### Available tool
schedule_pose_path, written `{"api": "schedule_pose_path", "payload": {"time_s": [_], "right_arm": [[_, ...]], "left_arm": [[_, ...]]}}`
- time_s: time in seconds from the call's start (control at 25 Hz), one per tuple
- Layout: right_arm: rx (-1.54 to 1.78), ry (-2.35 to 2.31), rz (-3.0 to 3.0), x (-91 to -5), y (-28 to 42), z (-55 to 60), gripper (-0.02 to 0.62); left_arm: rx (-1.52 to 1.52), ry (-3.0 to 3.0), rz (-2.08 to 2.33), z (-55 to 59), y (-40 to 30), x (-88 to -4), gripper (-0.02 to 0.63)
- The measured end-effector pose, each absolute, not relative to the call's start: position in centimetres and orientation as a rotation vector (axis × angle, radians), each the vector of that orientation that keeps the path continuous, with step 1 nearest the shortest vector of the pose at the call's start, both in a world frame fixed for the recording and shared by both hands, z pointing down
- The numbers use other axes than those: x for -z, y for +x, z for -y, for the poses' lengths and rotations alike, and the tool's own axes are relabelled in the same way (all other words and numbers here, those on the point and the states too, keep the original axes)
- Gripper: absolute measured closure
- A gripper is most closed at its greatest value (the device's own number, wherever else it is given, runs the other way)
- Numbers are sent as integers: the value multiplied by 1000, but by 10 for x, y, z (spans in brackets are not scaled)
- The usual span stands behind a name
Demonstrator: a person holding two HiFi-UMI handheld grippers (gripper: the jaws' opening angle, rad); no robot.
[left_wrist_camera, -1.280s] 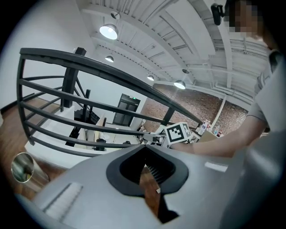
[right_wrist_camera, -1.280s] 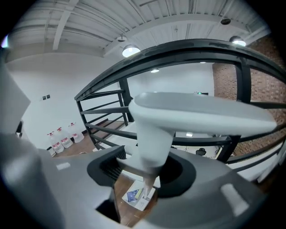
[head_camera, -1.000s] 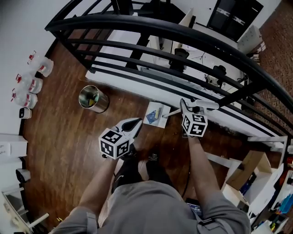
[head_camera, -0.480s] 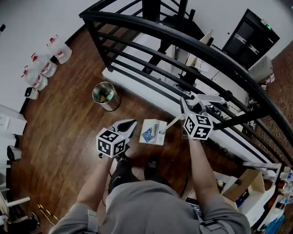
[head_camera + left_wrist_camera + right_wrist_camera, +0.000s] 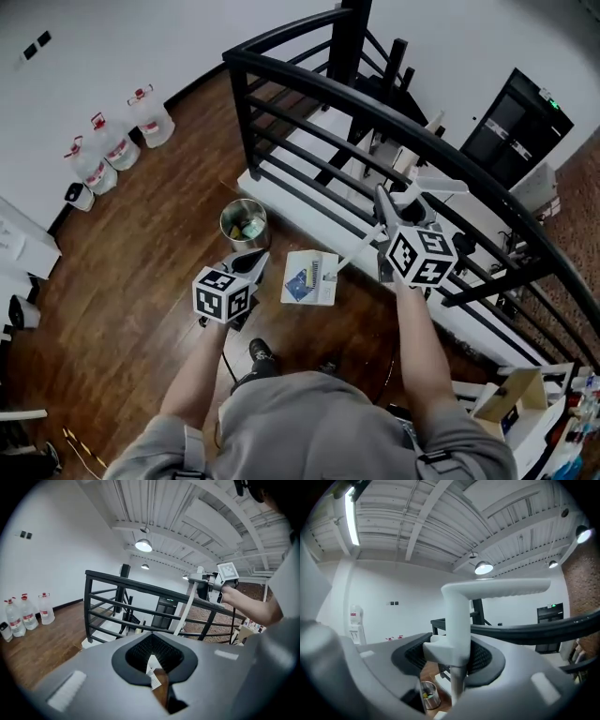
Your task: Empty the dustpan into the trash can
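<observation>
No legible words, brands or numbers anywhere. Only black-and-white square markers [image 5: 223,292] on the left gripper [image 5: 251,262] and the right gripper [image 5: 384,202], bare of letters. Too small or blurred to read: red labels on the water jugs [image 5: 150,120], a green lit sign [image 5: 553,103] above the dark door [image 5: 511,136], print on the blue paper [image 5: 302,281] in the dustpan [image 5: 324,292].

White dustpan [image 5: 309,277] with a blue scrap in it, and a white handle. Shiny silver trash can [image 5: 244,223] at eleven o'clock from it. Floor [image 5: 141,253] dark brown wood grain. Railing [image 5: 375,103] black. Bottles [image 5: 112,142] clear with red caps. Cubes [image 5: 223,292] patterned in black-and-white squares.
</observation>
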State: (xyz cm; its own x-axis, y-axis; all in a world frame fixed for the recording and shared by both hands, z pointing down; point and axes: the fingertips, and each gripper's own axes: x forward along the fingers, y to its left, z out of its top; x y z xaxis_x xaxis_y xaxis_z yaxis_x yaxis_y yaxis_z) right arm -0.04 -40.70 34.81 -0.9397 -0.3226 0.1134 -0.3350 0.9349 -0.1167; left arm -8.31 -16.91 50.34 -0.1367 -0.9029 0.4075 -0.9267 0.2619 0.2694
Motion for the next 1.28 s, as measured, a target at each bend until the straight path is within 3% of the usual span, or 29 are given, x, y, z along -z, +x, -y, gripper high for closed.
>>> {"api": "schedule_pose_path", "payload": {"time_s": [0.6,1.28], "right_arm": [[-200,639,3056,-298,-184,351,397],[-49,630,3030,-324,-350,341,397]], "left_arm": [[-17,1636,2121,57,-208,-487,601],[-72,1658,2109,128,-361,-480,601]]}}
